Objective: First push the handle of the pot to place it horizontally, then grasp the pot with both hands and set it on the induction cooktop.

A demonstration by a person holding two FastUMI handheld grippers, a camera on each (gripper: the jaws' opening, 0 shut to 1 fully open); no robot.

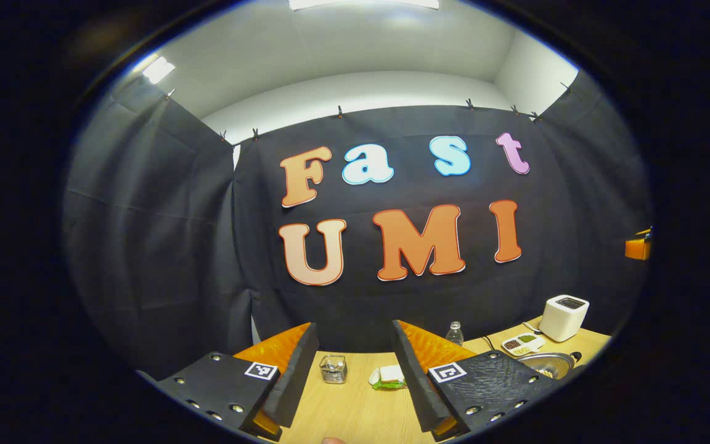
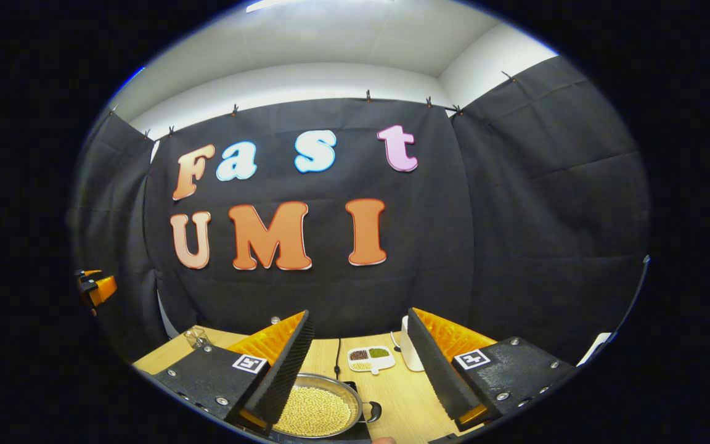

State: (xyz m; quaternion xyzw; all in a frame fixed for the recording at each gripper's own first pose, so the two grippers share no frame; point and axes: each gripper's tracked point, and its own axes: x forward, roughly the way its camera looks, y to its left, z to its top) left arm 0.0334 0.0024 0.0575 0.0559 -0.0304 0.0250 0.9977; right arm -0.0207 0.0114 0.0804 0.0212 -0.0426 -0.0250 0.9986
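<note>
I hold both tongs, left [image 1: 355, 370] and right [image 2: 361, 364], released above the worktop [image 1: 342, 413], ready to reach the pot [image 2: 315, 410].

Left gripper view: on the surface [image 1: 355, 413], a glass [image 1: 333, 369] stood left of a packet [image 1: 387, 377]; a bottle [image 1: 454, 333], divided dish [image 1: 522, 344] and toaster [image 1: 563, 317] stood behind the pot [image 1: 546, 364], at right

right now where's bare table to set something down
Bare wood lies ahead of the left gripper, short of the glass jar and sponge. Another strip runs between the pot and the white appliance. The back right corner is crowded, around the divided dish.
</note>
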